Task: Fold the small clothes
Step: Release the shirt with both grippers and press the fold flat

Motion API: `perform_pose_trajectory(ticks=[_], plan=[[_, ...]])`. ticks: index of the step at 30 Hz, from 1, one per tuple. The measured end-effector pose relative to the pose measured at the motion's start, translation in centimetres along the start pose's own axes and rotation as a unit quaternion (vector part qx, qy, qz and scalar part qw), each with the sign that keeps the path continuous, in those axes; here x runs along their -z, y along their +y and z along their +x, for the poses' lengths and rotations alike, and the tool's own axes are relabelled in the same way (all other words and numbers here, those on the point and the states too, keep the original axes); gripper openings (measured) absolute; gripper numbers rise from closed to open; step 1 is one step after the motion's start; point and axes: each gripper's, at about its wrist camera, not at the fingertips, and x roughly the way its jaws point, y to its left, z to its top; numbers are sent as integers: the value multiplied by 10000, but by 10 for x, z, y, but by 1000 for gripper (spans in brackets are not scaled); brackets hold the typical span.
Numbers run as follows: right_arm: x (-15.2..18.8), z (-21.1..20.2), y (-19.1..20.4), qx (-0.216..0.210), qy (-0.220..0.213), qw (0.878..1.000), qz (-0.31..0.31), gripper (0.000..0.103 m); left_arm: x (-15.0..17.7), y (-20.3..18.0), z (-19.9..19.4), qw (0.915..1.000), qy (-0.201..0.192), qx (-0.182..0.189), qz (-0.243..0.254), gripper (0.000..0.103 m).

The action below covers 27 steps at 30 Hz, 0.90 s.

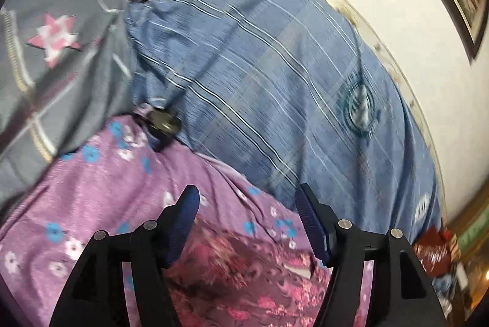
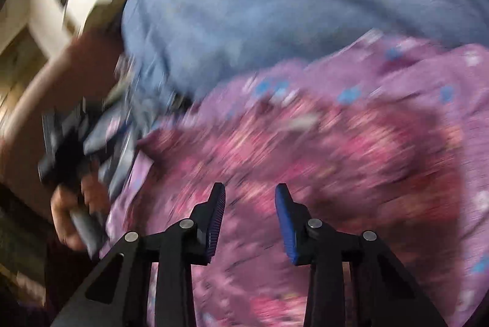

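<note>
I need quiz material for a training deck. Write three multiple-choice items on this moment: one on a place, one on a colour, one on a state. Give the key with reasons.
1. In the left wrist view, where does the blue striped cloth lie relative to the purple floral fabric?
A. beyond it, farther from the gripper
B. underneath the gripper's fingers
C. not in view

2. What colour are the finger pads of the left gripper?
A. red
B. blue
C. white

3. How does the right gripper stand?
A. shut on the fabric
B. shut on nothing
C. open, holding nothing

Key: A, the striped cloth fills the frame past the purple fabric; B, both ribbed pads are blue; C, pink patterned garment shows through the gap between its fingers.
</note>
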Motion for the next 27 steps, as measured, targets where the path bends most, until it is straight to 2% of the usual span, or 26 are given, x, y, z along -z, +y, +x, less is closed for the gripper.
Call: perform_pose_trajectory(ticks=[2,4,6,7,9,10,11,13,15,17,21,23,24,25,27], plan=[[0,33,19,34,437,9989,-135,35,0,10,-13,9994,-39,-283,-213,65],[-12,66,24,180,728,9972,-69,35,1,11,-9,9989,148,-392,-208,65],[-31,90,30,479,652,9966,-172,34,3,11,-4,9986,342,-345,-213,65],[-48,99,30,725,465,9961,-204,31,4,10,-2,9985,401,-304,-219,65],[-88,103,13,990,-85,9947,267,28,7,4,5,9977,646,-163,-130,65],[-108,91,-1,918,-689,9909,705,30,4,1,12,9972,731,-129,-110,65],[-116,79,-8,828,-1051,9867,922,34,5,-2,16,9967,802,-92,-83,65],[-124,51,-21,748,-1486,9789,1183,33,8,-8,26,9950,993,-37,62,65],[-119,31,-26,806,-1525,9800,992,33,10,-14,37,9924,1207,-47,213,65],[-104,3,-43,1111,-1659,9759,881,33,21,-25,46,9877,1516,65,381,65],[-80,-53,-106,1378,-1911,9586,1598,33,36,-42,64,9734,2160,-92,761,65],[-62,-71,-128,1445,-1953,9512,1902,33,36,-40,66,9725,2231,-209,640,65],[-56,-75,-133,1366,-1904,9513,2002,33,32,-37,66,9733,2229,-222,497,65],[-47,-74,-137,1203,-1808,9539,2070,33,28,-33,67,9744,2217,-217,317,65],[-43,-67,-136,1143,-1598,9600,1994,33,22,-25,70,9750,2210,-213,88,65]])
